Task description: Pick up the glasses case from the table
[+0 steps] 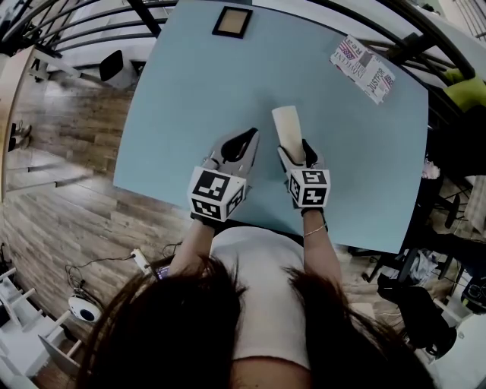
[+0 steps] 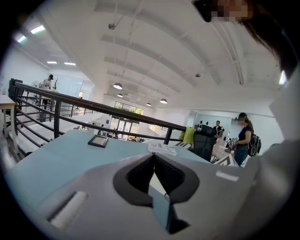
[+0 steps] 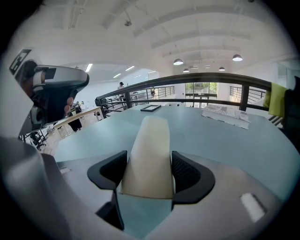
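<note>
In the head view, the right tongs are seen clamped on the cream glasses case, which juts forward over the pale blue desk. The left tongs are held just beside them, empty. A dark frame and a printed paper are spotted near the far edge. In the left gripper view, the left tongs are shown tips together, nothing gripped. In the right gripper view, the glasses case is pinched between both pads, with desk showing beneath its near end.
</note>
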### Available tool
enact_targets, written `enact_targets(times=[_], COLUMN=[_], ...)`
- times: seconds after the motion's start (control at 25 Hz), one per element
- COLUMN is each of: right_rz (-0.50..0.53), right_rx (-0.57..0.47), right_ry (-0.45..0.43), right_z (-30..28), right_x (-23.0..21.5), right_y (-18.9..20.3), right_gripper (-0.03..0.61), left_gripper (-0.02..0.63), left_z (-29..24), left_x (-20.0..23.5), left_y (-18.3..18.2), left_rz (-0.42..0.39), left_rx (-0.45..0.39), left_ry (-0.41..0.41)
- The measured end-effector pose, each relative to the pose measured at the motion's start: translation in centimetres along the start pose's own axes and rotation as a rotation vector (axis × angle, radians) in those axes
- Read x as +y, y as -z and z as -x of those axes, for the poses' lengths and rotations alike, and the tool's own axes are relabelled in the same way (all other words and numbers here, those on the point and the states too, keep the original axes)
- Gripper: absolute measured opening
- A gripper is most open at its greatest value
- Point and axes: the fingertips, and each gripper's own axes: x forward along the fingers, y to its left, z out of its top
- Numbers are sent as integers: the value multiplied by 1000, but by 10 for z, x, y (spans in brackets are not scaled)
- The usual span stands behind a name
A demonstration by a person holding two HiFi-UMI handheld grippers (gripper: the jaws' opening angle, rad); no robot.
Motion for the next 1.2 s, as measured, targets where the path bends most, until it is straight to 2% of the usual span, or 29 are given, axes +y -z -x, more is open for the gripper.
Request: enact_targets(times=[0.56, 0.96, 1.2], right_rz=[19, 69, 82], right_rx=[-195, -374, -454], right_ry=[43, 71, 87], right_z=[42, 98, 133], right_x=[-18, -21, -20], right_y=[-72, -129, -147], right_gripper=[301, 301, 299], left_gripper=[58, 58, 58], left_z=[2, 7, 17], left_x=[-12, -20, -25], left_y=[-31, -54, -62], left_rz=[-50, -85, -102], left_rx=[-59, -107, -134], left_ry=[16, 22, 19])
